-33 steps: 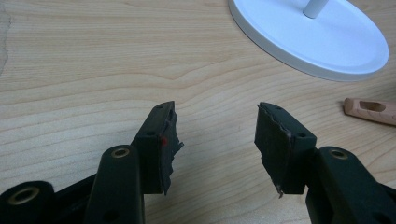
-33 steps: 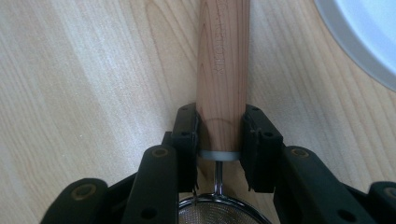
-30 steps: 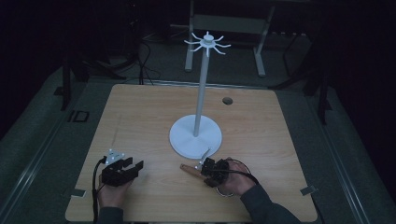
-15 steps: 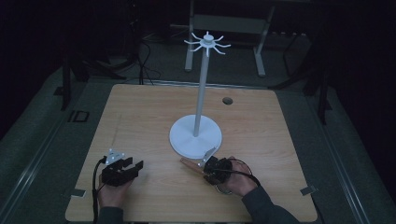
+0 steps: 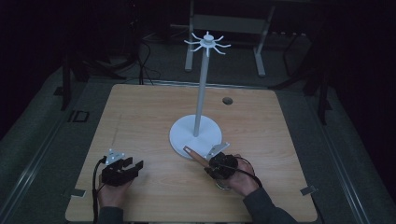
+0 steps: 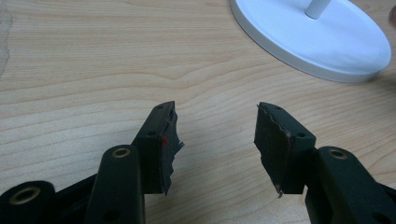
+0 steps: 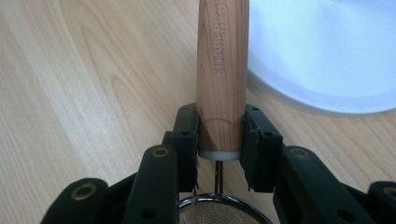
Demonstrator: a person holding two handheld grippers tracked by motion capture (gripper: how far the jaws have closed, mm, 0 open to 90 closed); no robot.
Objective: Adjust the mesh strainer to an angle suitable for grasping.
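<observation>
The strainer (image 5: 198,157) sits in my right claw (image 5: 219,165) at the near right of the counter (image 5: 140,116), its wooden handle pointing at the white hook stand (image 5: 200,93); my left claw (image 5: 122,171) rests near left. In the left gripper view my jaws stand apart, empty. In the right gripper view they clamp the handle (image 7: 222,70), mesh bowl (image 7: 217,214) toward me. Picked up, I judge; hanging remains.

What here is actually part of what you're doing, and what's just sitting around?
In use, apparently:
- wooden-handled strainer, clamped in the right tool
- white hook stand, likely where it hangs

Idle:
- left tool, open, holding nothing
- round hole in the wooden table
</observation>
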